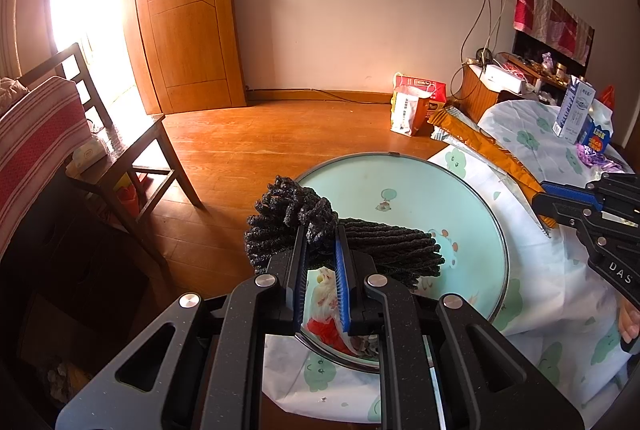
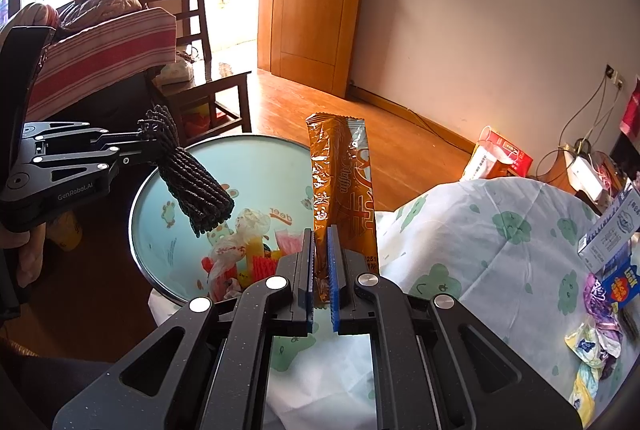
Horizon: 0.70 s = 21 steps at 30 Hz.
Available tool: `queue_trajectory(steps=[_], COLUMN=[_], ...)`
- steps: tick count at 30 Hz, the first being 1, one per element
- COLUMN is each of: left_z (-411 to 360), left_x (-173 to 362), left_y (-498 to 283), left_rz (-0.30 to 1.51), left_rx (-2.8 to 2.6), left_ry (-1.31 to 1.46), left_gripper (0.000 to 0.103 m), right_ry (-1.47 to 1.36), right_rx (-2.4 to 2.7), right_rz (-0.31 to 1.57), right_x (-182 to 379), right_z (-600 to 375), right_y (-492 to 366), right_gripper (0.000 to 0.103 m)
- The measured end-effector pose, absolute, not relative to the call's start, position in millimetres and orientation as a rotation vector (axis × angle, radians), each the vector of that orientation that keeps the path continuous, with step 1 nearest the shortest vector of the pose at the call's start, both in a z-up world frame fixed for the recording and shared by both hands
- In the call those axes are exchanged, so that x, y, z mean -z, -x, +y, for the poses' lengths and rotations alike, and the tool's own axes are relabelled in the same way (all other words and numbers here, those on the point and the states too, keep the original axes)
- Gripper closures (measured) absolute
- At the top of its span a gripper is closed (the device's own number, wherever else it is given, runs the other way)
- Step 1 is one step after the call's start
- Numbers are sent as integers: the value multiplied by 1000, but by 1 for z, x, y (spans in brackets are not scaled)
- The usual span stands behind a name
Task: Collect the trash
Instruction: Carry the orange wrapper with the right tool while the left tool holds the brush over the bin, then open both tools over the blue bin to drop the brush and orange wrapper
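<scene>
Right now your two pieces of trash are both in the air over the basin (image 2: pixel 160 186): the dark corded bundle (image 2: pixel 192 186) is clenched in your left gripper (image 1: pixel 320 250), and the long orange wrapper (image 2: pixel 340 186) stands upright, pinched at its lower end by your right gripper (image 2: pixel 320 262). Both sets of jaws are closed hard on what they carry.

The round pale-green basin sits at the edge of the cloth-covered table (image 2: pixel 500 250), and it already holds crumpled plastic and red scraps (image 2: pixel 256 262) near its close rim. As I judge it, the step in hand is dropping these two in.

The bundle hangs above the basin's left part, so you can let go there. The wrapper is tall and light, and it sits close to the rim next to the cloth, so tip its top toward the basin's middle before you open. Otherwise it may lean out and land on the tablecloth. Release one hand at a time.

More trash waits on the table to your right: a white carton (image 2: pixel 612 226), a blue packet (image 2: pixel 620 282) and crinkled wrappers (image 2: pixel 596 334).
</scene>
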<state>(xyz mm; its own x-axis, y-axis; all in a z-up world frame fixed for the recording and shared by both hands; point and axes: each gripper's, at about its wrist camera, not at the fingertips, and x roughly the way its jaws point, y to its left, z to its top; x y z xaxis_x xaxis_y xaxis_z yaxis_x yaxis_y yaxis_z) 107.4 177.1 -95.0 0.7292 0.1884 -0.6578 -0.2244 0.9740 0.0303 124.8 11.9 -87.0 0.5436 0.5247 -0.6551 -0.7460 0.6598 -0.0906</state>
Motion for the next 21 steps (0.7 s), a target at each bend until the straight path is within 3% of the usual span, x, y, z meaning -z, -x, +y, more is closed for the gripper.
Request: queue_trajectory(steps=[13,16,17,18,20,21], left_z=[177,175,174,173,171,170], left_x=[93,92,92,92,92,92], left_y=[-108,-109,-109,-109,-108,-109], left_rz=[720,721,718,716,715,714], left_rx=[-219,-211,-212,-211,-209,-209], left_ry=[58,61,62,64,63,62], left_gripper=[89,85,77,70,65,62], right_ry=[394,389,384,376,372,372], right_rx=[-794,-797,-800,-807,-805,-801], right_rz=[629,619,619,624,620,621], right_x=[87,87,87,87,87,88], right_z=[17,17,17,17,16,15], right_y=[-121,-121,-121,-123,-123,-123], right_gripper=[96,96,95,86,67,66])
